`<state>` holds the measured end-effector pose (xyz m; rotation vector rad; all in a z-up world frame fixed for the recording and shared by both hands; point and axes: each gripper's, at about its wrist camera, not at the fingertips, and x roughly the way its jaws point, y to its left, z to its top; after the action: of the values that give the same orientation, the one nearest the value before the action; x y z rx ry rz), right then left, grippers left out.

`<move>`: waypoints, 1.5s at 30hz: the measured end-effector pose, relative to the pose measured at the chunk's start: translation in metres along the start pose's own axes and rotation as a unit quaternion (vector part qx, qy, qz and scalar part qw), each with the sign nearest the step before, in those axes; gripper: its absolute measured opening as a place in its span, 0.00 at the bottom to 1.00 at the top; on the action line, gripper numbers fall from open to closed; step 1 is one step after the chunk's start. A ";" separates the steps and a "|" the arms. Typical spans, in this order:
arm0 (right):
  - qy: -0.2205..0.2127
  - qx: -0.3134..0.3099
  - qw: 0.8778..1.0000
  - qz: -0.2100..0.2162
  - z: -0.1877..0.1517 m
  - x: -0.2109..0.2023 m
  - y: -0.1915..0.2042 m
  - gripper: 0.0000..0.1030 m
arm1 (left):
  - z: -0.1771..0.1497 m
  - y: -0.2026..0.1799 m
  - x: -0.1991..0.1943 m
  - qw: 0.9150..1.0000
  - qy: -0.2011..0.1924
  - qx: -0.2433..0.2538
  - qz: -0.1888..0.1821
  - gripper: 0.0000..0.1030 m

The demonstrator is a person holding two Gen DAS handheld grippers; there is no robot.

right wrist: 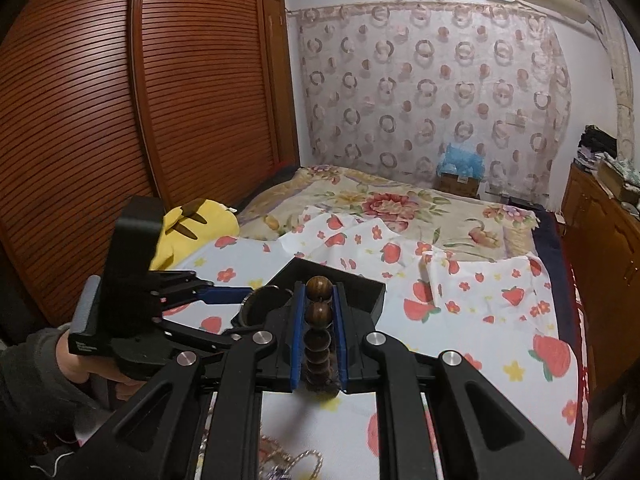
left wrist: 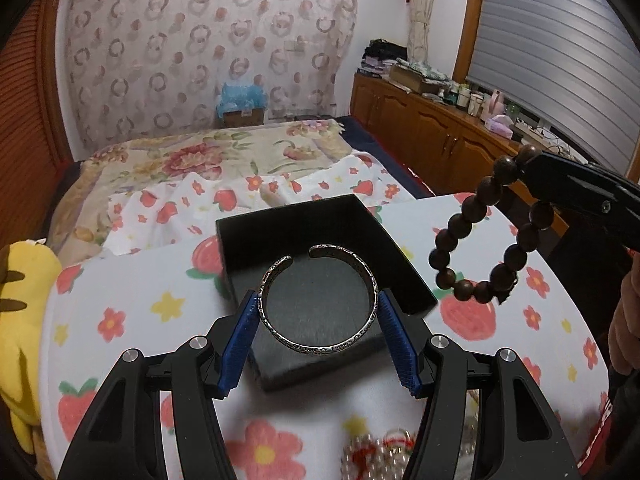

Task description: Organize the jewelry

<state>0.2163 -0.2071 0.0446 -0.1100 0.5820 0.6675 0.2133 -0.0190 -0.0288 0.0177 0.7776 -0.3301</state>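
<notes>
My left gripper (left wrist: 318, 306) is shut on a silver open cuff bangle (left wrist: 320, 346) and holds it flat just above the open black jewelry box (left wrist: 288, 224), which has a grey pad inside. My right gripper (right wrist: 319, 300) is shut on a dark wooden bead bracelet (right wrist: 319, 314). In the left wrist view that bracelet (left wrist: 478, 240) hangs from the right gripper (left wrist: 528, 170) in the air to the right of the box. The right wrist view shows the left gripper (right wrist: 224, 294) and the box (right wrist: 360, 288) ahead.
The box sits on a strawberry-and-flower print cloth (left wrist: 132, 312) over a table by a bed (left wrist: 208, 156). More jewelry, pearls and chains, lies at the near edge (left wrist: 376, 456). A yellow plush toy (left wrist: 20, 300) is at the left. A wooden cabinet (left wrist: 432, 128) stands at the right.
</notes>
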 end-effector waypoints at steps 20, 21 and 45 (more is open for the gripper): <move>0.045 -0.012 0.998 0.050 0.013 0.075 0.013 0.15 | -0.012 0.050 -0.052 0.996 -0.054 -0.045 0.051 0.71; 0.049 -0.009 0.997 0.053 0.011 0.080 0.014 0.15 | -0.013 0.052 -0.054 0.996 -0.055 -0.048 0.053 0.71; 0.076 -0.009 0.997 -0.008 -0.096 -0.005 0.040 0.27 | -0.090 0.012 -0.102 0.998 -0.048 -0.030 0.034 0.72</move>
<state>0.1434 -0.2046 -0.0292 -0.1832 0.7217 0.6530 0.0870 0.0337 -0.0240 -0.0289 0.6889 -0.2407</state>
